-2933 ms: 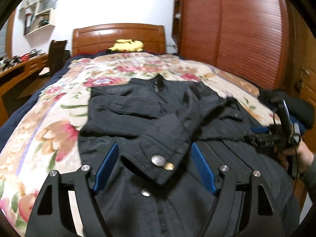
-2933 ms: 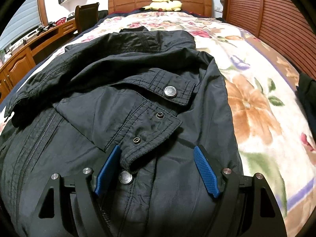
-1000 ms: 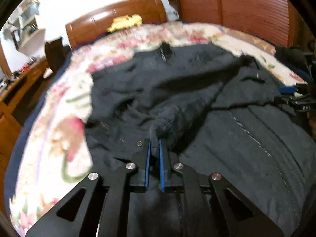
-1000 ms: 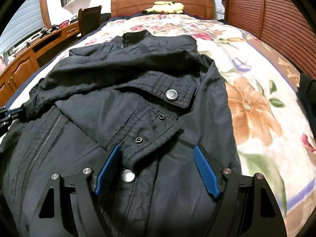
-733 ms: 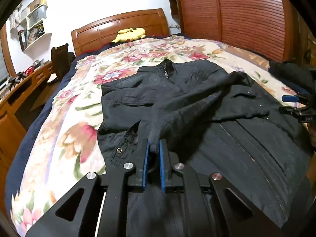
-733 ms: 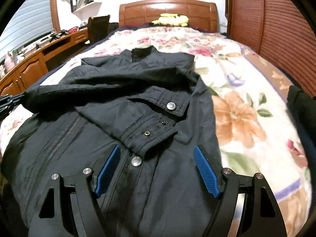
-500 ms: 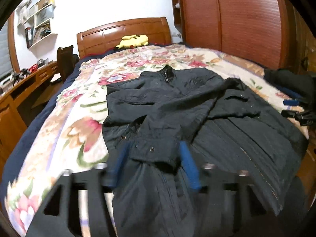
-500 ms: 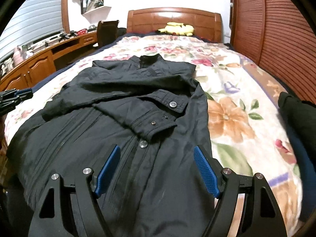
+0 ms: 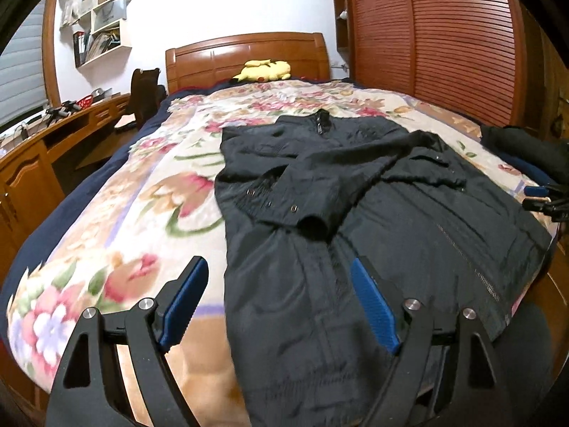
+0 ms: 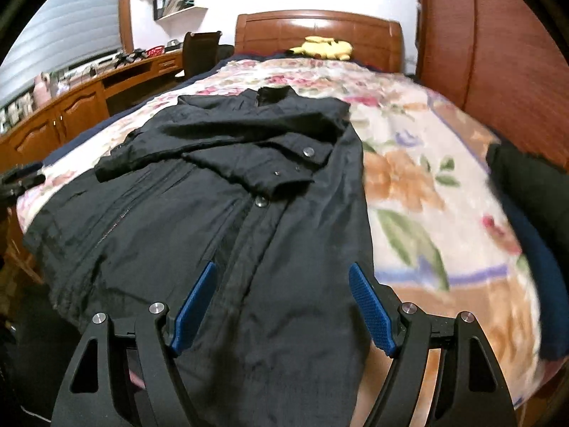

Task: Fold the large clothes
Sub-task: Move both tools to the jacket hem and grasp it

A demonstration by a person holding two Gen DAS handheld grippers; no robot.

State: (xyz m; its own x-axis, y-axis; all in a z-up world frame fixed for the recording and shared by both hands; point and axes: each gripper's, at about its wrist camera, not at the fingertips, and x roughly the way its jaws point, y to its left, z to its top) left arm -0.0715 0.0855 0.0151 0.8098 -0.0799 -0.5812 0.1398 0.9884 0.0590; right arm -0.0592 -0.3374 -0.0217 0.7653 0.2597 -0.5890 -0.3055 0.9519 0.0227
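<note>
Black jacket (image 9: 355, 220) lies flat, front up, on the flowered bedspread (image 9: 106, 235), filling the center and lower half of both views, collar toward the headboard (image 9: 245, 57) at top. Both sleeves are folded across the chest, cuffs with snaps near center frame. Hem hangs over the bed's near edge at bottom.

Left gripper (image 9: 281, 302): jaws opening, nothing between the pads, hovering over the lower left hem. Right gripper (image 10: 284, 306): fingers wide apart, empty, over the lower right hem.

Next step is probably folding the hem up toward the collar: pinch both bottom corners evenly, lift together, keep the 2 sleeves from sliding off.
</note>
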